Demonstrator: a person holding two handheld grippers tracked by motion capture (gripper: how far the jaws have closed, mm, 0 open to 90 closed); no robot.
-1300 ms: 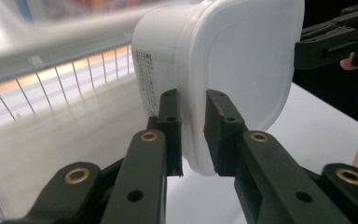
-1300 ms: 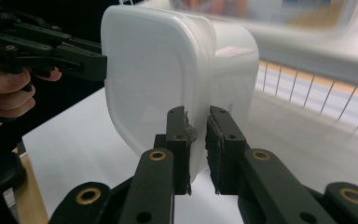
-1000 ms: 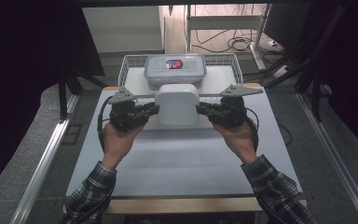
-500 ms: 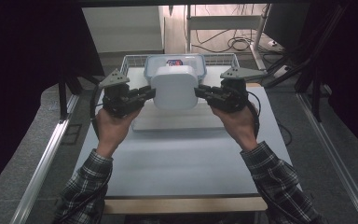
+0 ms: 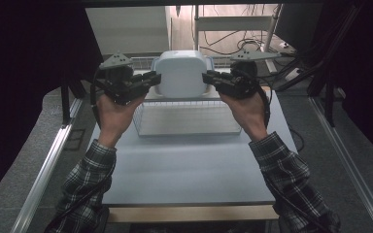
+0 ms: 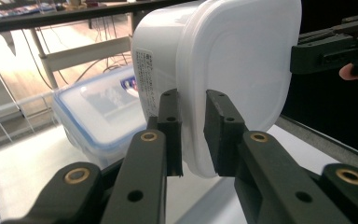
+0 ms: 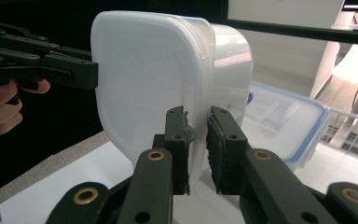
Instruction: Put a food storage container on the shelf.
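Observation:
A white lidded plastic container (image 5: 181,74) hangs in the air above the wire basket (image 5: 187,119), held between both grippers. My left gripper (image 5: 151,79) is shut on the lid rim at its left side; in the left gripper view the rim of the container (image 6: 223,65) sits between the pads (image 6: 170,130). My right gripper (image 5: 208,77) is shut on the rim at the right side, and the container (image 7: 154,79) shows the same grip in the right gripper view. A clear box with a blue-edged lid (image 6: 98,112) lies in the basket beneath.
The wire basket stands at the back middle of the light table (image 5: 184,167). The blue-lidded box (image 7: 284,121) lies inside it. Dark curtains flank both sides; cables and a shelf frame (image 5: 233,24) lie beyond the table's far edge.
Both grippers have lifted the white container up and away from me, from low over the basket's front to high over the blue-lidded box.

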